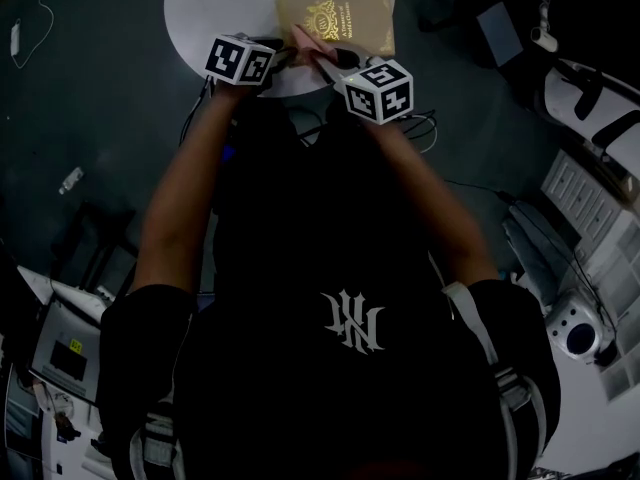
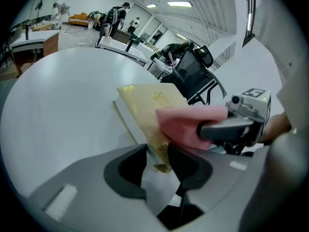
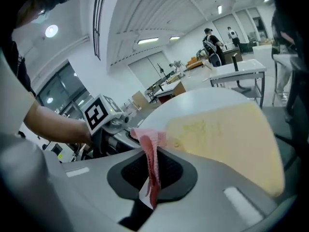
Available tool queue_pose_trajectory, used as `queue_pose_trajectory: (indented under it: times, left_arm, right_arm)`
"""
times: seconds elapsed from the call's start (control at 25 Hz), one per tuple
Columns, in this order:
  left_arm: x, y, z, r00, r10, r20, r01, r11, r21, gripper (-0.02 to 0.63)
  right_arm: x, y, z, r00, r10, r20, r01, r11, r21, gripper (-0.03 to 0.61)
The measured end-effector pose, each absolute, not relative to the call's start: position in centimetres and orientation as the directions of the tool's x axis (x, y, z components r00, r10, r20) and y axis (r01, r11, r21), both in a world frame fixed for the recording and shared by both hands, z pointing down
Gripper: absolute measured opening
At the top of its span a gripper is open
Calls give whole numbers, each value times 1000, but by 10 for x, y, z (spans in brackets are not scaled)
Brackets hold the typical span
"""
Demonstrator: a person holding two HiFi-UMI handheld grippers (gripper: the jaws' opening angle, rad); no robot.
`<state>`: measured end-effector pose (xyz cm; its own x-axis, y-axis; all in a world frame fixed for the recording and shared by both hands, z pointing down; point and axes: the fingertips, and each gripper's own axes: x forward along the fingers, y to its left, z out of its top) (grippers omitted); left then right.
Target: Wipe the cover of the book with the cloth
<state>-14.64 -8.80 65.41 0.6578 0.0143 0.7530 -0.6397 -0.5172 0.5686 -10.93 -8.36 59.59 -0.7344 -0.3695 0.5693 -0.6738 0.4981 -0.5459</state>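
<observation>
The book lies flat on a round white surface, close to the edge nearest the person, with its gold cover facing up. An emblem and some lines of print show on the cover, too small to read.

The left tongs are closed on the near corner of the book. The corner sits wedged between the two dark pads, the pale page edge against one and the gold cover edge against the other. Below the corner, the white surface shows through the gap.

The right tongs are pinched shut on a pink cloth. A narrow fold of it runs down between the jaws, and the free end sticks out past the tips. In the left gripper view the cloth spreads over the near part of the cover, just beside the corner the left tongs hold. The head view places it on the same corner region, between the two marker cubes. Whether the cloth presses on the cover or only hangs against it cannot be told.

The two tongs are close together, angled toward each other over the near side of the book. The person's bare forearms reach forward to them.

Beyond the surface the gripper views show a bright hall with desks and a few people standing far off.
</observation>
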Motion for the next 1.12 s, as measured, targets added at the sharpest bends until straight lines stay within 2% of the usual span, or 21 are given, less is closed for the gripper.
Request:
queue_pose_trajectory:
  times: [0.12, 0.32, 0.64, 1.12]
  left_arm:
    - [-147, -90, 656, 660, 18, 751, -638, -515, 573, 144]
    - [-147, -89, 657, 654, 13, 756, -639, -526, 561, 144]
    - [-150, -89, 656, 653, 38, 756, -629, -529, 569, 147]
    - [-146, -87, 656, 633, 40, 773, -636, -542, 549, 152]
  right_arm:
    - [-128, -81, 616, -750, -335, 570, -657, 477, -584, 11]
    - [-127, -82, 633, -692, -317, 648, -708, 472, -525, 12]
    - [-124, -81, 636, -646, -300, 701, -711, 572, -410, 11]
    - [-61, -85, 635, -610, -358, 706, -747, 557, -363, 11]
